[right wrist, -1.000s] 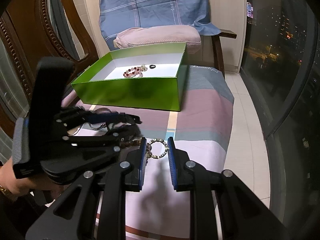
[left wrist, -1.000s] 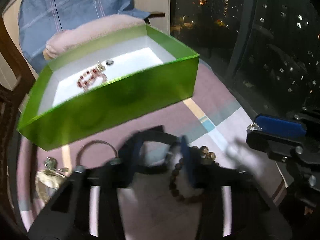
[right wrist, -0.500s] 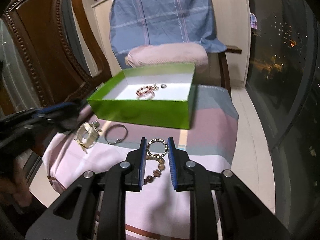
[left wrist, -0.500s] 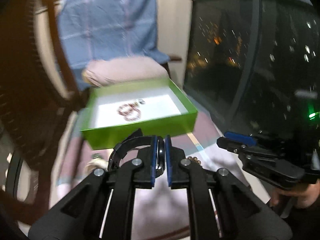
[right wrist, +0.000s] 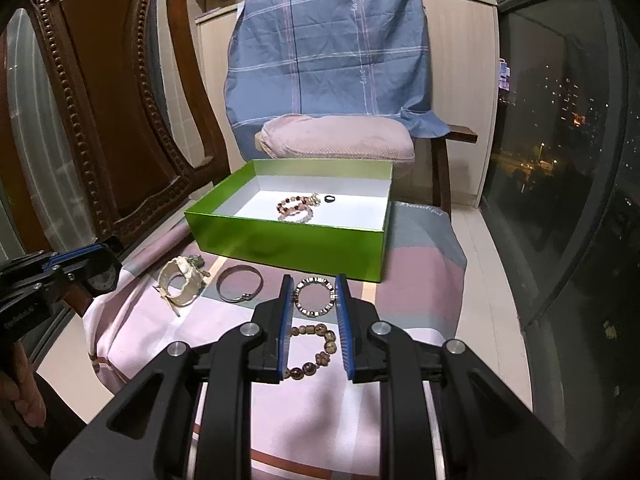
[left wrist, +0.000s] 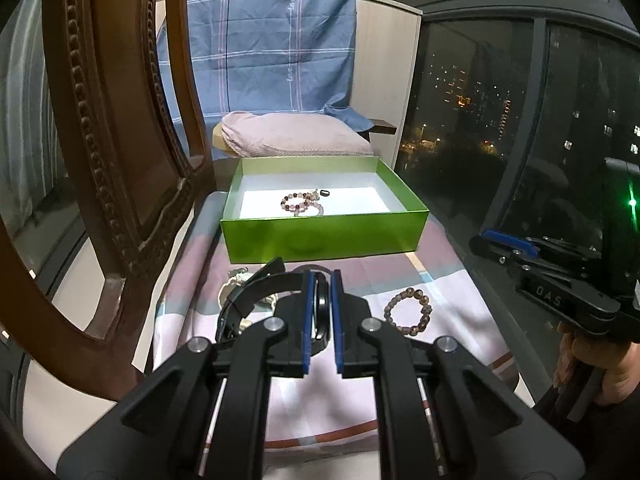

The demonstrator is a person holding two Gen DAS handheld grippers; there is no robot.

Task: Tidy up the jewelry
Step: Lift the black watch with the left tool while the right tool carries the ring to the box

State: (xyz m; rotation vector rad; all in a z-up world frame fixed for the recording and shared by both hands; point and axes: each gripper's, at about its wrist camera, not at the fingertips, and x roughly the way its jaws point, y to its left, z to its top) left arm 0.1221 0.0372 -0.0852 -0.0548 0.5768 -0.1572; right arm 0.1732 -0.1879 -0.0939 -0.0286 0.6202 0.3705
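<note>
My left gripper (left wrist: 321, 280) is shut on a black wristwatch (left wrist: 256, 294), held above the cloth; the watch face shows in the right wrist view (right wrist: 100, 278). The green box (left wrist: 320, 238) holds pink bead bracelets (left wrist: 302, 203) and a black ring (left wrist: 325, 193). My right gripper (right wrist: 314, 292) is open and empty above a gold link bracelet (right wrist: 314, 297) and a brown bead bracelet (right wrist: 314, 350). A silver bangle (right wrist: 240, 284) and a cream bracelet (right wrist: 180, 280) lie to their left.
A carved wooden chair (right wrist: 100, 100) stands at the left. A second chair with a pink cushion (right wrist: 336, 138) and blue plaid cloth (right wrist: 332, 52) is behind the box (right wrist: 288, 248). A dark window (left wrist: 520, 120) runs along the right. The striped cloth (right wrist: 420, 280) covers the surface.
My left gripper closed on the black watch and lifted it up and back from the cloth. My right gripper pulled back and rose, staying open over the bracelets.
</note>
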